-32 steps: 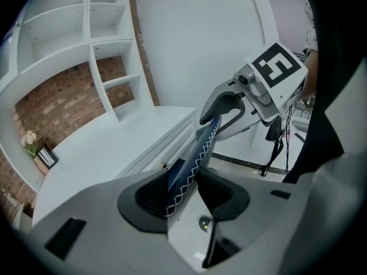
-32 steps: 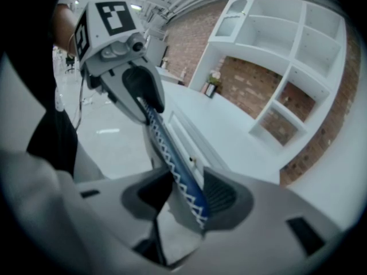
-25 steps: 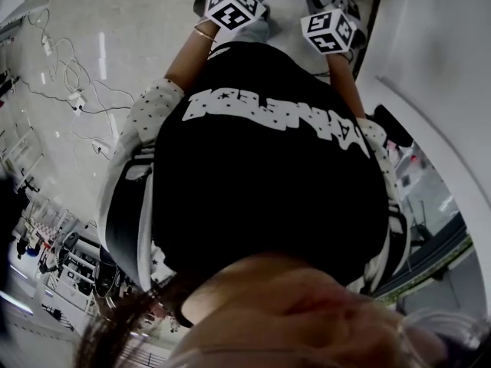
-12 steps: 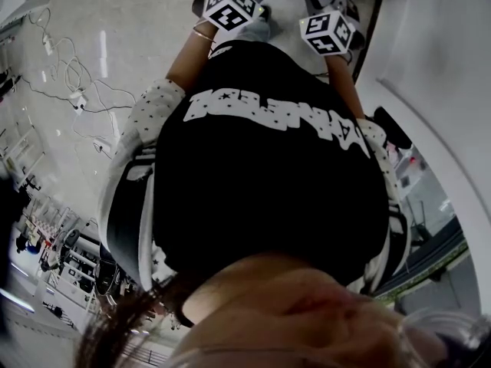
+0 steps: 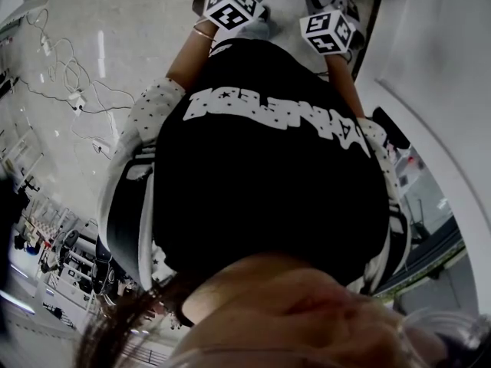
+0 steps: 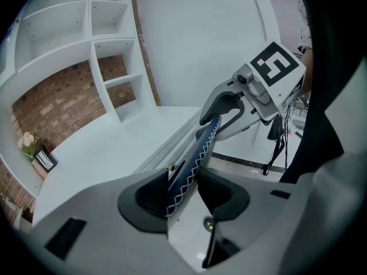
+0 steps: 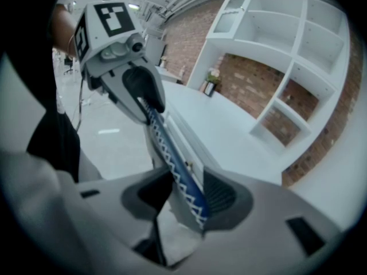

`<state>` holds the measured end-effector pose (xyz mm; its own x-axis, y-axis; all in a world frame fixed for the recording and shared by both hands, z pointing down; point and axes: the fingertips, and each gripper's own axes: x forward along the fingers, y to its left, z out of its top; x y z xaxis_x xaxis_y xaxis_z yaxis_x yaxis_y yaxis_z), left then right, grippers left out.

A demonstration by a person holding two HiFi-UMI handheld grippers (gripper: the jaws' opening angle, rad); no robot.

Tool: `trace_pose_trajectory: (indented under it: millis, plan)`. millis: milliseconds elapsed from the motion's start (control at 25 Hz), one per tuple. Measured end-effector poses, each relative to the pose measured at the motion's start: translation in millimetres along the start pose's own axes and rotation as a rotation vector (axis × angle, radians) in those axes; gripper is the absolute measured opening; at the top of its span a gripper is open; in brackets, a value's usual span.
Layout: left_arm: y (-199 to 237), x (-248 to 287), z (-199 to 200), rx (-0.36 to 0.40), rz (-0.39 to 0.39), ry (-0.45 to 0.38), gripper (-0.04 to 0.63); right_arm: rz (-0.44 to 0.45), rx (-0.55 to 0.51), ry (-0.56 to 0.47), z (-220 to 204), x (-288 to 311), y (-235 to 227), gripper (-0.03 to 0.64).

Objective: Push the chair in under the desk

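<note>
The person wears a black top (image 5: 268, 182) with white block lettering across it. The white sleeves (image 5: 149, 110) are sprinkled with small dark dots, and black-and-white striped panels (image 5: 123, 213) run down the sides. A thin bracelet (image 5: 204, 33) circles the left wrist, at eleven o'clock in the head view. The left hand-held gripper (image 6: 183, 191) and the right hand-held gripper (image 7: 183, 196) are pale grey with dark ribbed pads (image 6: 221, 191). Each carries a white cube (image 5: 232, 4) printed with black square markers.
</note>
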<state>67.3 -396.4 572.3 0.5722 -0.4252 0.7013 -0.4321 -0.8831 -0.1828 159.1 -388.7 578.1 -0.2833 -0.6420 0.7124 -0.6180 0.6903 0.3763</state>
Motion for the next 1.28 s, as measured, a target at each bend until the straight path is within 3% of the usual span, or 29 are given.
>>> trace_pose_trajectory:
  millis: [1280]
  plan:
    - [-2.2,0.9,2.9,0.037,-0.026,-0.008,0.183,0.002,0.030,0.029,-2.4,-2.3,-0.2,0.173]
